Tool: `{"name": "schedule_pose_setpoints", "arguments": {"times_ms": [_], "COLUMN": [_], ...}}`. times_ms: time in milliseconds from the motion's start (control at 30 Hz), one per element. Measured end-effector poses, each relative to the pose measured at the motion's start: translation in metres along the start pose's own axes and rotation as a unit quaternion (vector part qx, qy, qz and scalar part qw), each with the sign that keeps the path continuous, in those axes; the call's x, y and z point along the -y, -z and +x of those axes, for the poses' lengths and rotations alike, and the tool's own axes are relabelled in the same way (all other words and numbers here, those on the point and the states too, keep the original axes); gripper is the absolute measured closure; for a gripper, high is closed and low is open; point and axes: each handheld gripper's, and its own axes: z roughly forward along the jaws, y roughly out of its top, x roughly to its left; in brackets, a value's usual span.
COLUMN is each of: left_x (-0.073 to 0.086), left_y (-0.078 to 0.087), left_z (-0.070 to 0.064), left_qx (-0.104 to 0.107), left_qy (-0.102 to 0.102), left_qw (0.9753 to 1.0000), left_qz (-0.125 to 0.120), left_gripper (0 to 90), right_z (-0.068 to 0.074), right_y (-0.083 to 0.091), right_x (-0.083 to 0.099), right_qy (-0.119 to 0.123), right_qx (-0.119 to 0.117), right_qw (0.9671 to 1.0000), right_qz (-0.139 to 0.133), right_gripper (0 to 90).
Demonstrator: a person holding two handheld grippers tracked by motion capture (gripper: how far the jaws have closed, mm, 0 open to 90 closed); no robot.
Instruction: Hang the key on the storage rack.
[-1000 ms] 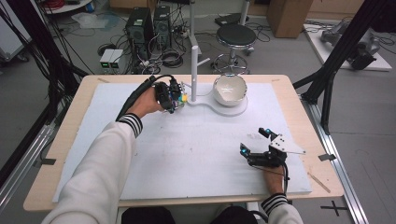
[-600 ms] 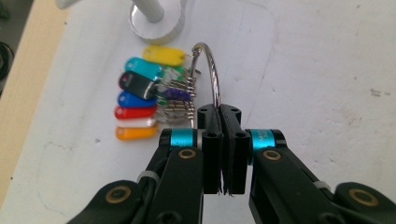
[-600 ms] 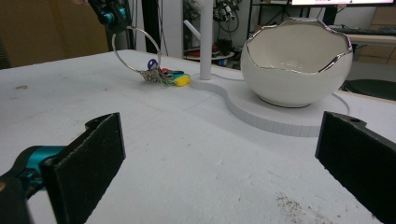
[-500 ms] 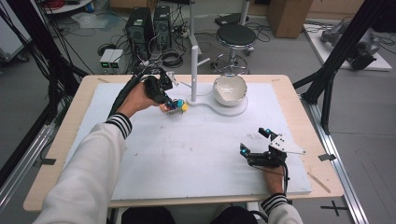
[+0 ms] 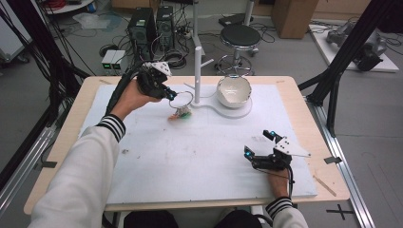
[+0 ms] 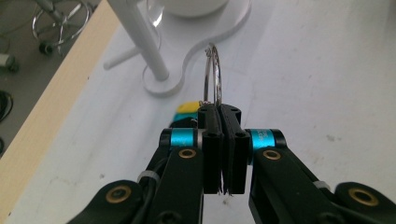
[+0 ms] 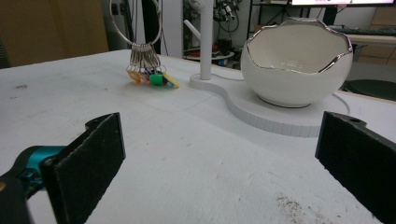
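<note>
At far left, I clamp the left gripper (image 5: 172, 95) on the key ring (image 5: 182, 99), tags (image 5: 179, 114) dangling; the right gripper (image 5: 259, 145) rests released, near right.

A large silver key ring (image 5: 181, 99) stands upright, its near edge pinched between the closed jaws of the left gripper (image 5: 169, 94) and its loop rising beyond the jaw tips. A cluster of small coloured tags (image 5: 180, 114), yellow, green, orange and blue, hangs from its low side, just under the jaws, touching the white mat.
</note>
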Motion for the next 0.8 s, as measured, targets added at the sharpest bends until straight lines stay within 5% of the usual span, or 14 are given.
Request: {"name": "schedule_pose_setpoints", "arguments": {"times_ms": [533,800], "left_x": [-0.0056,-0.0081], "left_y": [0.0089,0.0065], "left_z": [0.0004,0.001], "left_qx": [0.025,0.03], "left_qy": [0.013,0.012], "left_qw": [0.9955,0.9933], "left_qz": [-0.09,-0.111], "left_gripper": [87.6,87.6], "right_z": [0.0,0.0001], "right_y": [0.0,0.0002], "right_x": [0.0,0.0001], "right_qy": [-0.001,-0.004], "right_qx": [0.0,0.001], "right_qw": [1.0,1.0], "right_qz": [0.0,0.001], "right_gripper": [0.9,0.9]}}
